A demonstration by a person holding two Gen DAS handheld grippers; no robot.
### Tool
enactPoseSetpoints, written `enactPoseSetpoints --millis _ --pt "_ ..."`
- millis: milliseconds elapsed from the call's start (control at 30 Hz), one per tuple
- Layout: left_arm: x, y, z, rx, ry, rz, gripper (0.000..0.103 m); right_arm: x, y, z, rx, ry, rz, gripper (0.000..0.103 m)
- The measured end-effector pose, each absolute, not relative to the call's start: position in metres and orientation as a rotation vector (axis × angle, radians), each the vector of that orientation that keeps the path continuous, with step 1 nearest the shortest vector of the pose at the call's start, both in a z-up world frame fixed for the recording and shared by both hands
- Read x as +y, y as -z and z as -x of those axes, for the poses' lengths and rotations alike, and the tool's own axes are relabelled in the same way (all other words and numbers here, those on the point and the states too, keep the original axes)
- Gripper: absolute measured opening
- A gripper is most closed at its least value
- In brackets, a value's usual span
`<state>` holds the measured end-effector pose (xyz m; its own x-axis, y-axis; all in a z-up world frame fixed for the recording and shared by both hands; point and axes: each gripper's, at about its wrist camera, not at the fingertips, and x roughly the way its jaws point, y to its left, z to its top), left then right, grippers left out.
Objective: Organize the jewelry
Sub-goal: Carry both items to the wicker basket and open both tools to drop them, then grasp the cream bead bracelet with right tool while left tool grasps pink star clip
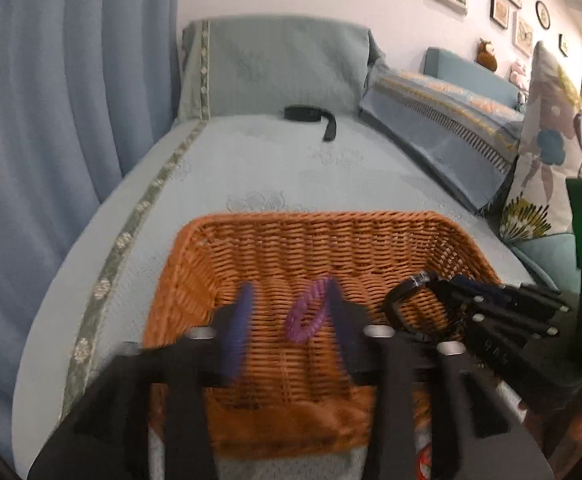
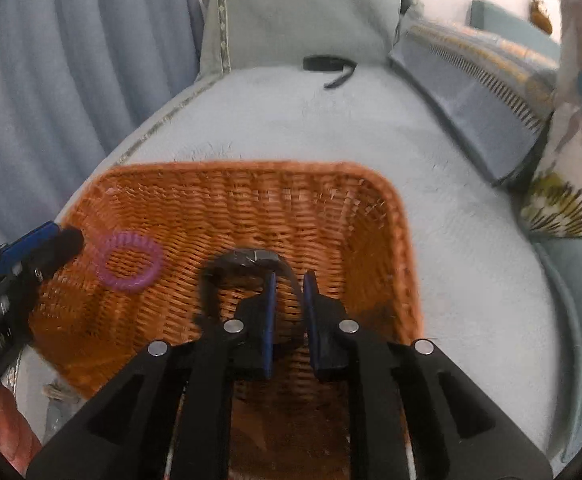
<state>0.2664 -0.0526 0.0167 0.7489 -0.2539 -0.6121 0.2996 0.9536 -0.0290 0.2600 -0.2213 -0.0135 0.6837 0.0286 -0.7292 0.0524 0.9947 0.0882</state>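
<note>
An orange wicker basket (image 1: 331, 232) sits on a pale blue sofa seat; it also shows in the right wrist view (image 2: 251, 184). My left gripper (image 1: 289, 296) is open over the basket, and a purple coil bracelet (image 1: 307, 312) hangs at its right finger, whether touching it I cannot tell. In the right wrist view the bracelet (image 2: 129, 260) appears over the basket's left side, beside the left gripper's tip. My right gripper (image 2: 289, 280) is shut on a dark watch band (image 2: 247, 260) just above the basket floor, also seen in the left wrist view (image 1: 407, 296).
A second black band (image 1: 311, 116) lies at the back of the seat by the backrest; it also shows in the right wrist view (image 2: 329, 66). Patterned cushions (image 1: 451, 120) stand at the right. A blue curtain (image 1: 51, 100) hangs at the left.
</note>
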Motion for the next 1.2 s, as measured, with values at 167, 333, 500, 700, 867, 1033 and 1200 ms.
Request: enactPoseSetpoints --millis 167,333,500,700,867,1033,1200 --pt "-0.040 -0.050 -0.210 0.568 0.294 -0.070 0.053 -0.225 -0.022 -0.209 0.737 0.013 -0.090 0.027" --pt "-0.031 -0.091 -0.139 0.452 0.286 -0.067 0.068 -0.230 -0.060 -0.145 0.645 0.002 -0.078 0.043" --pt "-0.026 -0.117 -0.065 0.363 0.284 -0.067 0.076 -0.226 -0.081 -0.087 0.587 0.003 -0.056 0.047" --pt "-0.019 -0.117 -0.008 0.348 0.274 -0.055 0.076 -0.215 -0.074 -0.038 0.580 -0.027 -0.045 0.047" --pt "-0.010 -0.105 0.023 0.368 0.257 -0.056 0.076 -0.209 -0.063 -0.003 0.569 -0.041 -0.054 0.047" --pt "0.001 -0.091 0.038 0.401 0.255 -0.052 0.076 -0.210 -0.056 0.009 0.578 -0.028 -0.048 0.047" --pt "0.025 -0.069 0.033 0.467 0.282 -0.005 0.075 -0.216 -0.039 0.008 0.594 -0.017 -0.042 0.047"
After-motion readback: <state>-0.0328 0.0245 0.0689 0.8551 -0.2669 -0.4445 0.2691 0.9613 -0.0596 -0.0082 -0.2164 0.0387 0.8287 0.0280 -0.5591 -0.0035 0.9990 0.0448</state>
